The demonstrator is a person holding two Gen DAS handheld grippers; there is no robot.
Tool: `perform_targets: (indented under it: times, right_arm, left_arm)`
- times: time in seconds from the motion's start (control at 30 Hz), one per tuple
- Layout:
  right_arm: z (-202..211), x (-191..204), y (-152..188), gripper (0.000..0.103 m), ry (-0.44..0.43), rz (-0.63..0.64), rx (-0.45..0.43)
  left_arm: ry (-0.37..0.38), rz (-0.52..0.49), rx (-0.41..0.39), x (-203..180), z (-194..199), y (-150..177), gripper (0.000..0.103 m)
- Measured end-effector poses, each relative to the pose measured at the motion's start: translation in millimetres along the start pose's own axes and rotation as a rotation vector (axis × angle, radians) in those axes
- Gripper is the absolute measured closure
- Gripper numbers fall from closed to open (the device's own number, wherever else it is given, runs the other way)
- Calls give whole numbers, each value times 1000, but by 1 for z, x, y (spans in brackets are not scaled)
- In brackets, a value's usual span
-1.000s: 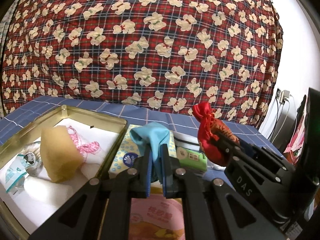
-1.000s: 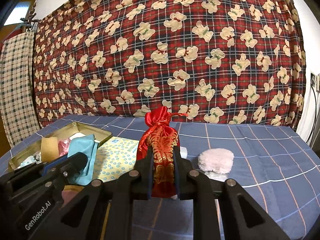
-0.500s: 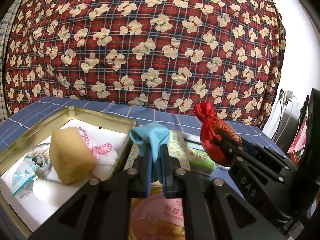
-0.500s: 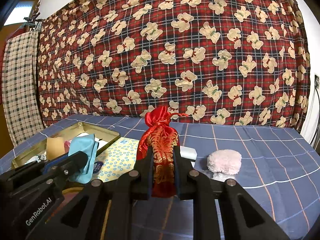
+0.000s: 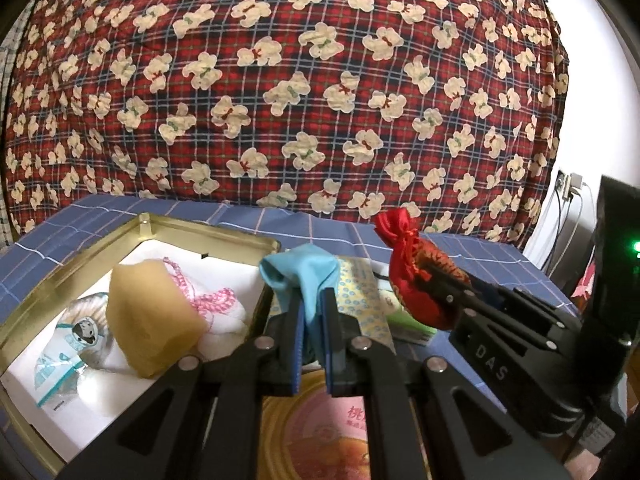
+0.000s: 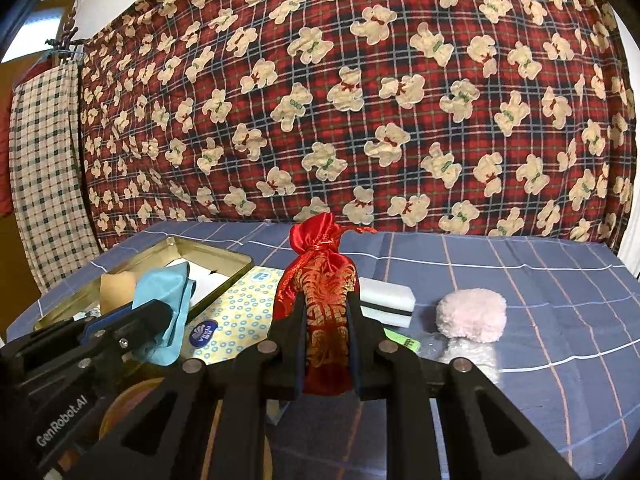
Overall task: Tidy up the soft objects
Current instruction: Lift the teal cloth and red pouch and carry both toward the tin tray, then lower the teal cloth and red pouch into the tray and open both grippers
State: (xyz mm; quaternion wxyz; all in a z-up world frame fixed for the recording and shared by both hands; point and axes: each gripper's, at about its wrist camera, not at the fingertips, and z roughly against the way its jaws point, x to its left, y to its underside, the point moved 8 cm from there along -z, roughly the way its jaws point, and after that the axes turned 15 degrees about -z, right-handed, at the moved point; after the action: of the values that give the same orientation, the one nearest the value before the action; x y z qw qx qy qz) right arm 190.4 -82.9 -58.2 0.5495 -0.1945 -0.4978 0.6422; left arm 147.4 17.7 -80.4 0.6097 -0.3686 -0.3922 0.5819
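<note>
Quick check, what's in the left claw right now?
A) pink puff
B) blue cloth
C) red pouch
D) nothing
B: the left claw is shut on the blue cloth; the red pouch sits in the right claw.

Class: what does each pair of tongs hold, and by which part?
Left tongs: blue cloth, pinched at a lower fold. Right tongs: red pouch, gripped across its body.
</note>
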Motion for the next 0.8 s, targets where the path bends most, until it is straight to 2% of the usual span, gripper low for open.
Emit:
perform_targets:
  times: [0.37, 0.57, 0.8]
  right_arm:
    - [-8, 48, -15, 83, -91, 20, 48]
    - [-22, 86, -21, 83, -144, 28, 127]
    - [-49, 131, -15, 83, -144, 82, 218]
  left_arm:
    - [-2, 42, 4, 43, 23, -15, 98]
    - [7, 59, 9, 77, 38, -22, 98]
    - [-70, 59, 51, 130, 36, -25, 98]
